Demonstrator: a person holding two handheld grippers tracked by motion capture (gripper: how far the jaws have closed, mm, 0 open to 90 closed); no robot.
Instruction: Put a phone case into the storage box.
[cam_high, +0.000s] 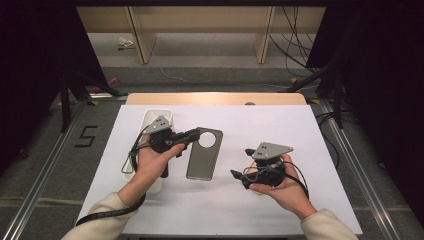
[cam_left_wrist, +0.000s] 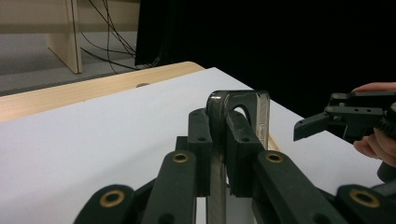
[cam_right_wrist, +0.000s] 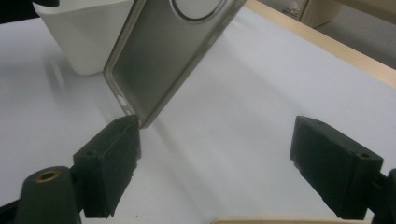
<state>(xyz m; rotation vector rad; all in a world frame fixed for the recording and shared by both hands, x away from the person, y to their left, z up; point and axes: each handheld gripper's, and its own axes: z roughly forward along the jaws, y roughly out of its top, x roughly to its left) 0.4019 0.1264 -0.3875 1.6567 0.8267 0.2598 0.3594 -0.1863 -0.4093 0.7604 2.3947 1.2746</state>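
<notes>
A grey phone case (cam_high: 204, 155) with a round camera hole hangs over the white sheet, left of the table's middle. My left gripper (cam_high: 196, 134) is shut on its top edge, and the left gripper view shows the case's rim (cam_left_wrist: 239, 103) pinched between the jaws. My right gripper (cam_high: 241, 163) is open to the right of the case, with nothing between its fingers. In the right gripper view the case (cam_right_wrist: 163, 56) slants across the top. Its lower corner almost touches the left fingertip (cam_right_wrist: 112, 158). The right gripper (cam_left_wrist: 322, 125) also appears at the right of the left gripper view.
A white oblong tray (cam_high: 150, 120) lies under my left hand, and its wall (cam_right_wrist: 84, 37) stands just behind the case. The white sheet (cam_high: 280, 125) covers a wooden table (cam_high: 215, 98). Cables and wooden furniture legs are on the floor beyond.
</notes>
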